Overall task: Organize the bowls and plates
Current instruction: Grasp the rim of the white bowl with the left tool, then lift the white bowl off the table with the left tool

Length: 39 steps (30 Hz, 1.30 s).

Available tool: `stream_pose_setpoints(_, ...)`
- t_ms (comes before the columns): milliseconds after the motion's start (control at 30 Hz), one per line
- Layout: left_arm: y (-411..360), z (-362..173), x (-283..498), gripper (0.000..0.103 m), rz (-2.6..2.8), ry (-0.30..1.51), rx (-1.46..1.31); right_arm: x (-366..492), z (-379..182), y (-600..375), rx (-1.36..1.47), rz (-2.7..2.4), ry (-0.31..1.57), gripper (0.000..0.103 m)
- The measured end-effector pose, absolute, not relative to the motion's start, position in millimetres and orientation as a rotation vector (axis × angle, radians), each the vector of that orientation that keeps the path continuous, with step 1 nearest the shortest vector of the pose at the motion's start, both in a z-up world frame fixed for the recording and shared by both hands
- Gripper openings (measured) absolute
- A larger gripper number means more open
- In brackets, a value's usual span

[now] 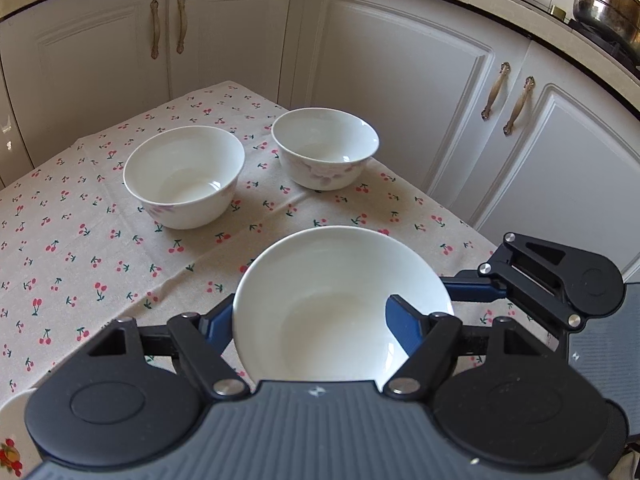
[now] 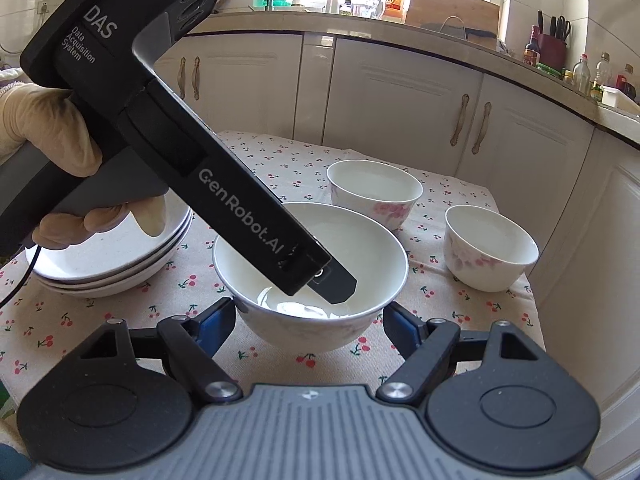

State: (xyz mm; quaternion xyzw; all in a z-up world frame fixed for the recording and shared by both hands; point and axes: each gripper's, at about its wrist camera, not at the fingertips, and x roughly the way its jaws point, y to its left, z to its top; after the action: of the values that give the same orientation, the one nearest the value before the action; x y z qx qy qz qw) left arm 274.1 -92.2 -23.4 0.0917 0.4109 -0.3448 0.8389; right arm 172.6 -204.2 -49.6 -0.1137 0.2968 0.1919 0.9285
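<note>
A plain white bowl (image 1: 340,288) sits in my left gripper (image 1: 309,312), which is shut on it: the left finger is outside the wall and the right finger inside. In the right wrist view the same bowl (image 2: 360,248) hangs just over the cherry-print tablecloth (image 2: 260,152), with the left gripper (image 2: 332,284) reaching into it from above. My right gripper (image 2: 309,308) flanks the bowl's lower wall, both blue pads touching it. One of its fingers (image 1: 476,290) shows against the bowl's right side. Two flowered bowls (image 1: 184,176) (image 1: 324,148) stand further back.
A stack of white plates (image 2: 112,264) lies on the left under a gloved hand (image 2: 48,132). The flowered bowls (image 2: 374,192) (image 2: 490,248) stand near the table's far right corner. White cabinets (image 1: 400,80) wrap closely around the table. A steel pot (image 1: 604,4) sits on the counter.
</note>
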Motion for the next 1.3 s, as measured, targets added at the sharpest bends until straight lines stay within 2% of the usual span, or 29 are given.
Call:
stream_pose_setpoints(533,-112,-33,218,0.077,-0.754,0.867,0.200,116,-53,-223,-0.232,0.382,0.625,0.084)
stream_pose_setpoints(1300,-121,-46,203,0.077,-0.764,0.873,0.205,97,-64,-232,-0.227,0.386,0.656,0.084)
